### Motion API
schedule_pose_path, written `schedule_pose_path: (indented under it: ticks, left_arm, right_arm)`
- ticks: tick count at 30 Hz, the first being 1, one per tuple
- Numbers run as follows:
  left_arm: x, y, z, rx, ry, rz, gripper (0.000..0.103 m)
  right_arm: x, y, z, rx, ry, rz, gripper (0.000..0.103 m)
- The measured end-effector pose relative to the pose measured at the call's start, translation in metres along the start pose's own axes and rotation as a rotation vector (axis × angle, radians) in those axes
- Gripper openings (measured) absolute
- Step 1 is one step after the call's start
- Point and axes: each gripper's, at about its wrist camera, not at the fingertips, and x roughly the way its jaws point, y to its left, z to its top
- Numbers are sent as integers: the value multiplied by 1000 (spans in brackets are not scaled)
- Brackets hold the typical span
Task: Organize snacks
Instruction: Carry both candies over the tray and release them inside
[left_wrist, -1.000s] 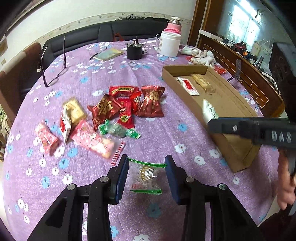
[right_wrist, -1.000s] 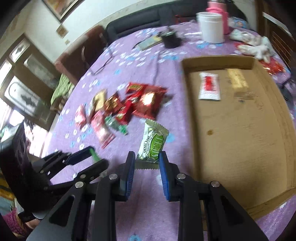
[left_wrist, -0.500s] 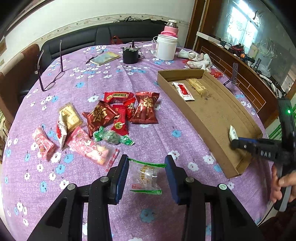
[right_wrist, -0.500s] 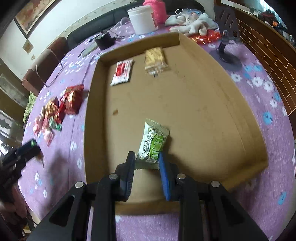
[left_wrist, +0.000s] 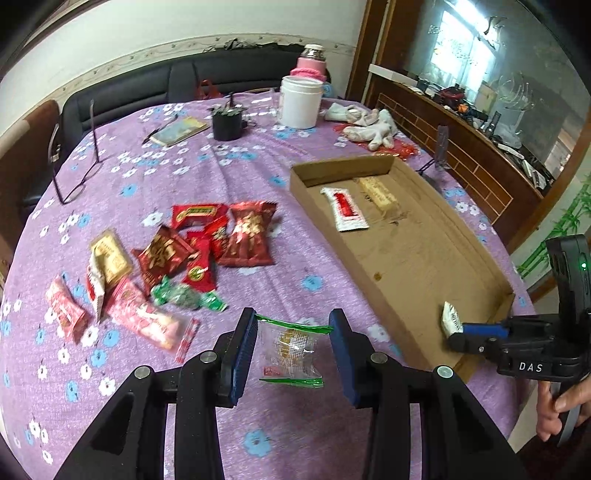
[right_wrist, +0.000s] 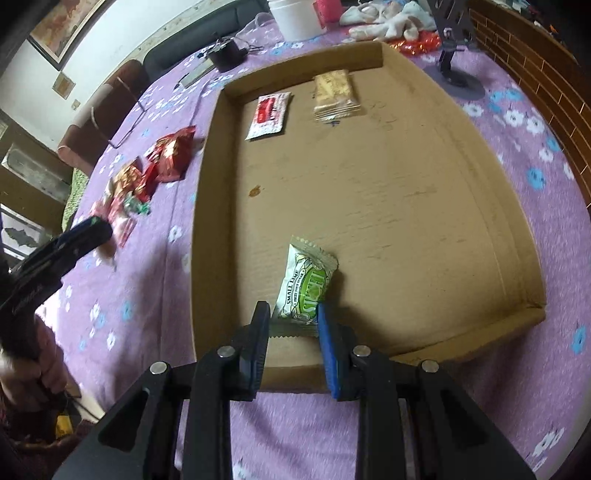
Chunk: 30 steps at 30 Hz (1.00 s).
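Your right tongs were clenched on the tail of a green-and-white snack packet, held low over the near end of the cardboard tray; whether the packet touched the floor was hard to tell. Your left tongs gripped a clear green-edged candy wrapper above the purple bench, its contents blurred. Two packets lay at the tray's far end. Loose red snacks sat piled left of the tray. A second earlier the right tongs had carried their packet over the cloth, outside the tray.
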Motion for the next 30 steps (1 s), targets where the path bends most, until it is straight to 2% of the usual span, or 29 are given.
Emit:
schedule_pose_path:
  ticks: [2, 7, 13, 17, 23, 30]
  left_arm:
    - [0, -6, 5, 13, 3, -11, 42]
    - [5, -28, 25, 52, 8, -43, 42]
    - [23, -52, 61, 37, 38, -103, 42]
    - [42, -67, 79, 19, 68, -118, 42]
    - [88, -78, 96, -41, 138, -131, 42]
    - [121, -84, 108, -91, 158, -128, 42]
  right_arm:
    - [-10, -3, 6, 15, -31, 22, 25]
    - [-32, -16, 28, 27, -91, 6, 25]
    - [-47, -25, 70, -12, -130, -28, 25]
    - [-40, -33, 92, -8, -120, -14, 25]
    - [-24, -47, 124, -19, -104, -40, 25]
    - [0, -52, 152, -45, -73, -69, 25]
